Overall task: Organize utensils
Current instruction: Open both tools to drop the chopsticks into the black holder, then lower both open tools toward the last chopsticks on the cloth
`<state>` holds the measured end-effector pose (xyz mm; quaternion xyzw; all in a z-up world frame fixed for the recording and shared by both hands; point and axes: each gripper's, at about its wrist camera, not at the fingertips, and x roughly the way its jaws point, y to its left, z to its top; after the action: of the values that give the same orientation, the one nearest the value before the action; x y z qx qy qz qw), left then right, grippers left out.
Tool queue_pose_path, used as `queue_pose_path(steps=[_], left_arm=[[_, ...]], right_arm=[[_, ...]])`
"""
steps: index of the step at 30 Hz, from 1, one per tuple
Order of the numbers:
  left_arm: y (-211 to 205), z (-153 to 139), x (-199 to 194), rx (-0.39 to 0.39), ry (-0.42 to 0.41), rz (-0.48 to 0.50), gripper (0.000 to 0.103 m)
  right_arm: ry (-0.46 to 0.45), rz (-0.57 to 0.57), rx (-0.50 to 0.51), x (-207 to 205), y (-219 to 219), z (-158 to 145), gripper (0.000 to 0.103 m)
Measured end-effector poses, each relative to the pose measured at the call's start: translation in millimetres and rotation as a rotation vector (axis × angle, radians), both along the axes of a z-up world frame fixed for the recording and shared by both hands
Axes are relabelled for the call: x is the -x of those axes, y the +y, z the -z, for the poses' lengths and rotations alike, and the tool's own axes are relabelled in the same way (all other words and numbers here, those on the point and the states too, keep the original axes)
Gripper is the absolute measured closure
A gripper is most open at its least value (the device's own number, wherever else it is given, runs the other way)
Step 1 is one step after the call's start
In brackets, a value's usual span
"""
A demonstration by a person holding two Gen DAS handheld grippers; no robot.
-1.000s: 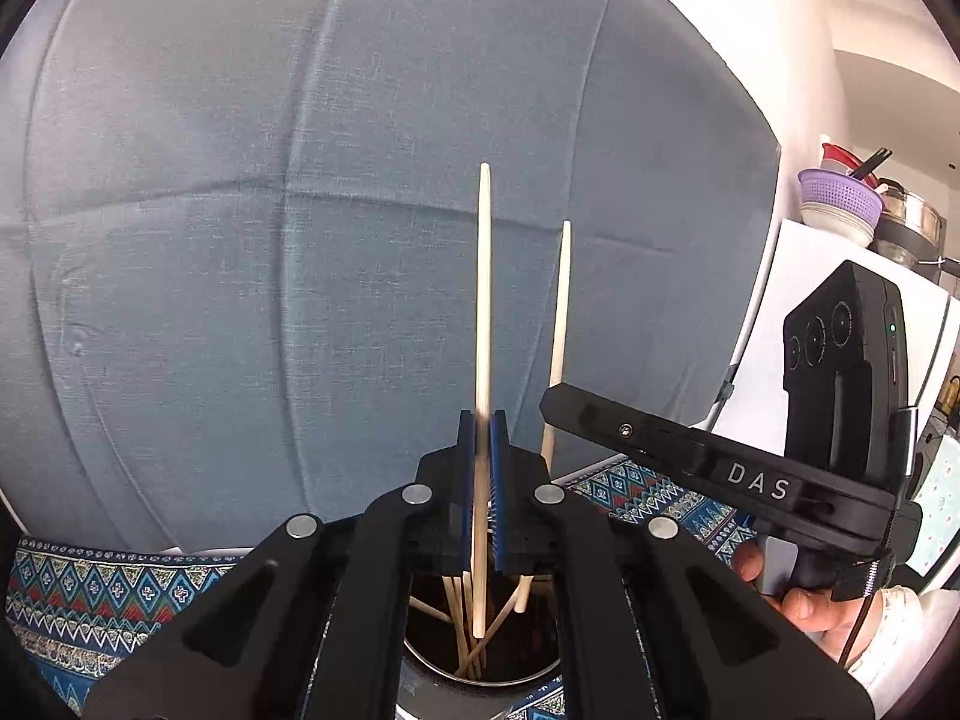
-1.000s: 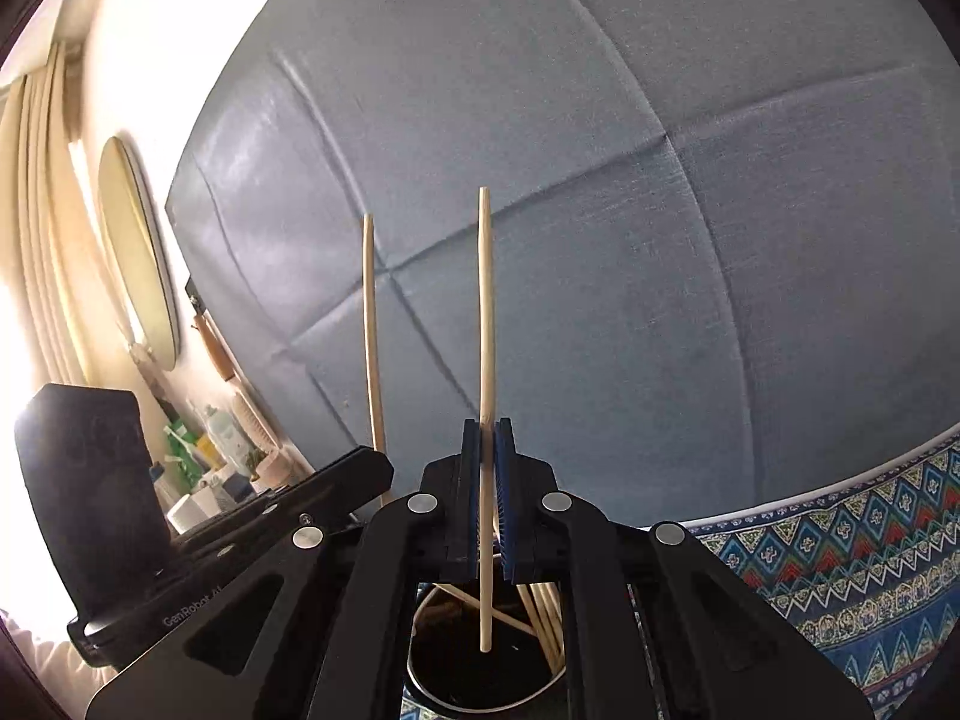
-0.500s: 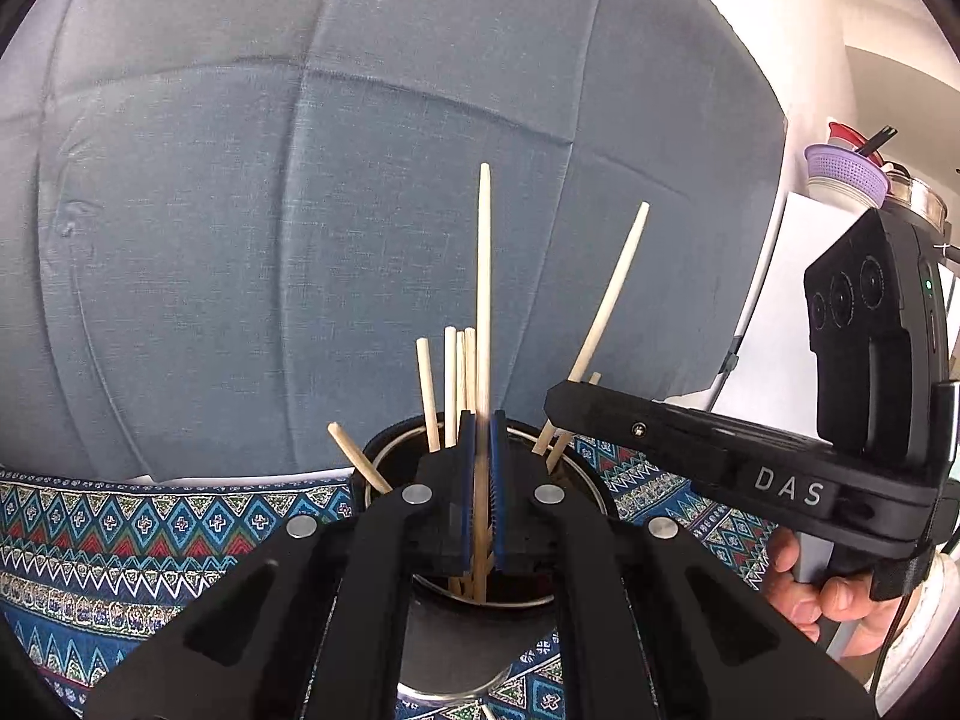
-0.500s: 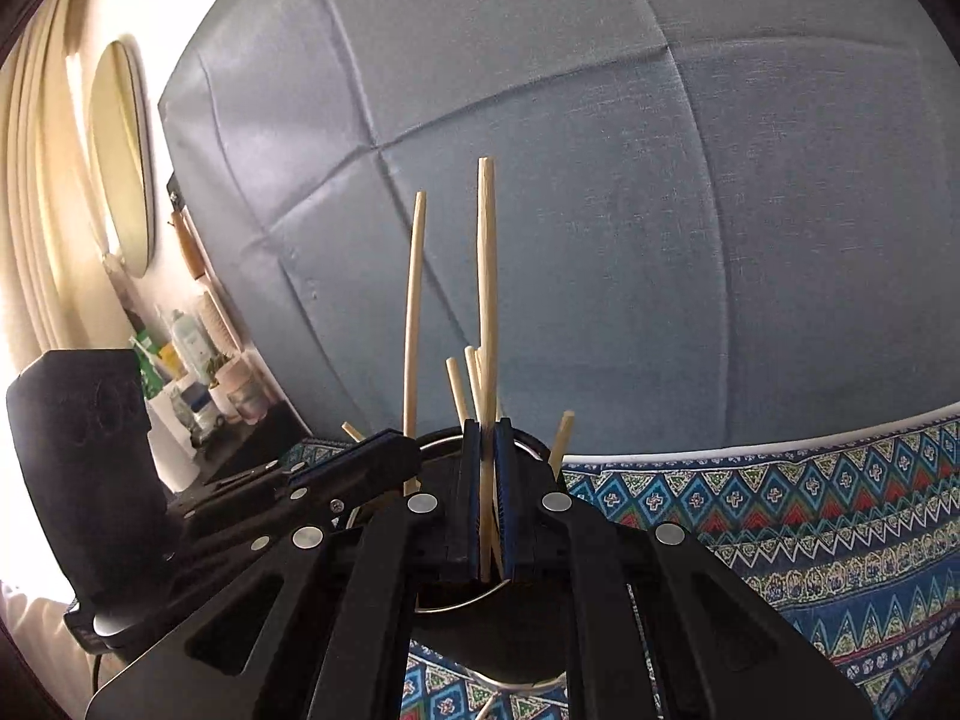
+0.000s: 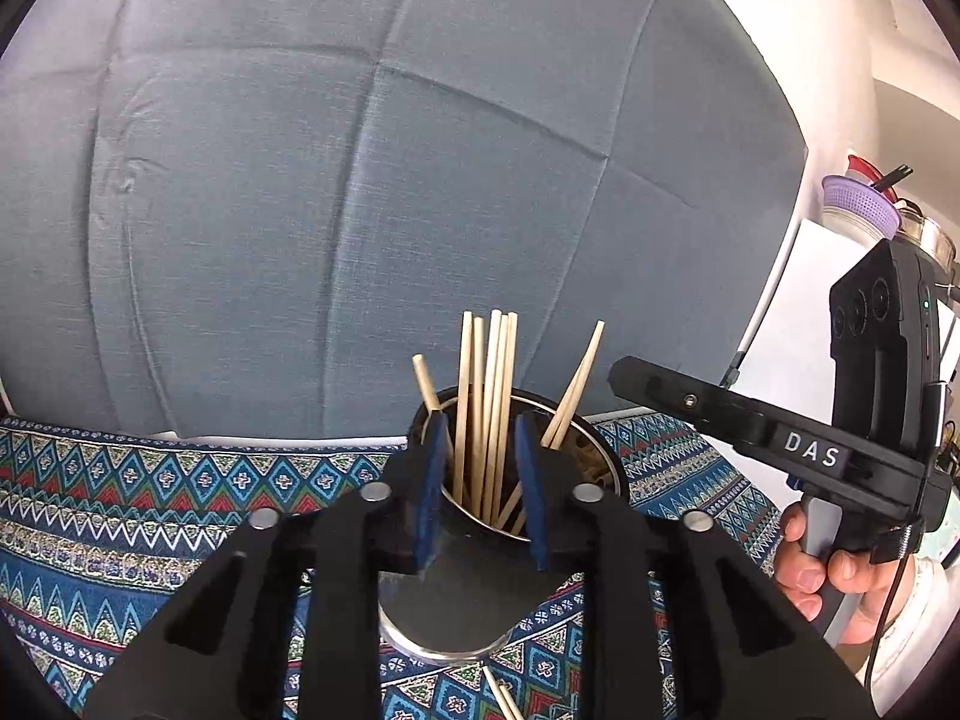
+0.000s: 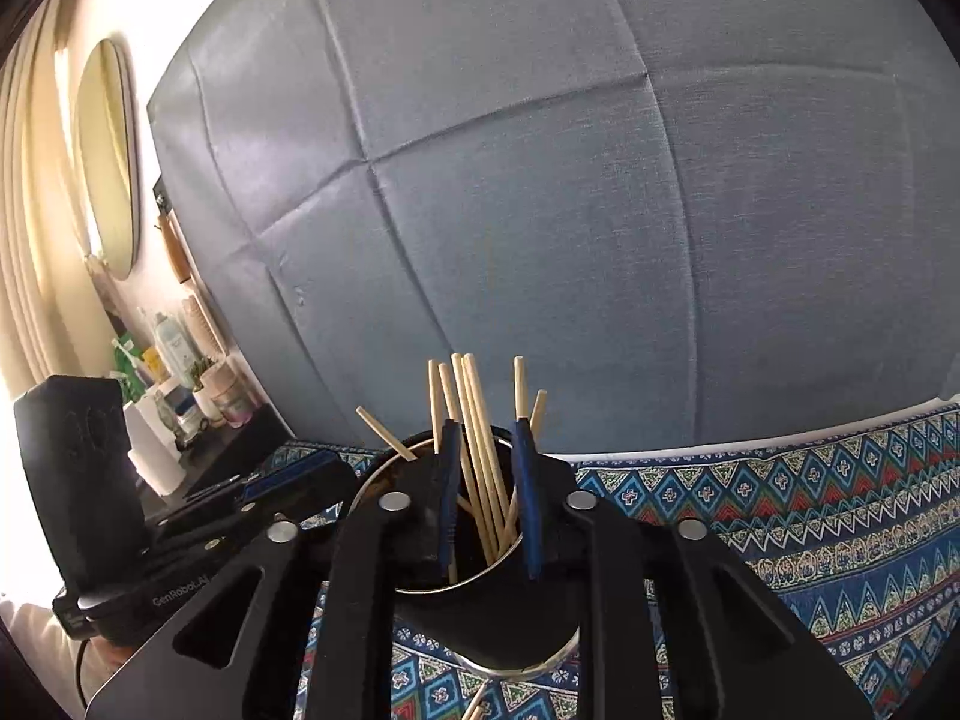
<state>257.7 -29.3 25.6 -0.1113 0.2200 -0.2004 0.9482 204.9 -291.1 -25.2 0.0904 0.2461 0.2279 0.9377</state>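
A round metal cup (image 5: 591, 465) stands on the patterned cloth and holds several wooden chopsticks (image 5: 486, 396). My left gripper (image 5: 480, 438) is open just above the cup's near rim, with nothing between its blue pads (image 5: 433, 468). In the right wrist view the same cup (image 6: 375, 480) and chopsticks (image 6: 477, 450) sit between the open pads of my right gripper (image 6: 485, 450), which is also empty. The right gripper's body (image 5: 780, 438) shows at the right of the left view; the left gripper's body (image 6: 198, 546) shows at the left of the right view.
A blue, red and white patterned cloth (image 5: 150, 498) covers the table. A grey-blue fabric backdrop (image 5: 360, 180) stands close behind the cup. Loose chopsticks (image 5: 501, 696) lie on the cloth near the front. Shelves with bottles (image 6: 168, 360) are at the far left.
Both grippers have come down to the cup and opened. The chopstick each one held has dropped in among the others.
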Motion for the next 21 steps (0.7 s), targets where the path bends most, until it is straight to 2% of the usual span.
queue_pose_path(steps=[1, 3, 5, 7, 9, 11, 13, 21], left_arm=[[3, -2, 3, -0.005, -0.003, -0.007, 0.067], [11, -5, 6, -0.002, 0.001, -0.026, 0.059], [20, -9, 11, 0.019, 0.005, -0.044, 0.046], [28, -11, 14, 0.035, 0.016, -0.061, 0.035], [34, -14, 17, 0.049, 0.029, -0.069, 0.029], [40, -16, 19, 0.045, 0.053, -0.075, 0.014], [43, -19, 22, 0.032, 0.067, -0.083, 0.008], [53, -22, 27, -0.048, 0.167, -0.082, 0.006]], right_arm=[[-0.007, 0.009, -0.004, 3, -2, -3, 0.064], [-0.021, 0.032, -0.011, 7, -7, -9, 0.063], [-0.021, 0.053, -0.029, 10, -12, -13, 0.055], [-0.021, 0.072, -0.042, 13, -17, -18, 0.038], [-0.015, 0.099, -0.049, 15, -21, -23, 0.026], [-0.002, 0.115, -0.05, 16, -24, -26, 0.022], [0.007, 0.135, -0.049, 18, -27, -29, 0.017], [0.038, 0.187, -0.044, 26, -39, -45, 0.009]])
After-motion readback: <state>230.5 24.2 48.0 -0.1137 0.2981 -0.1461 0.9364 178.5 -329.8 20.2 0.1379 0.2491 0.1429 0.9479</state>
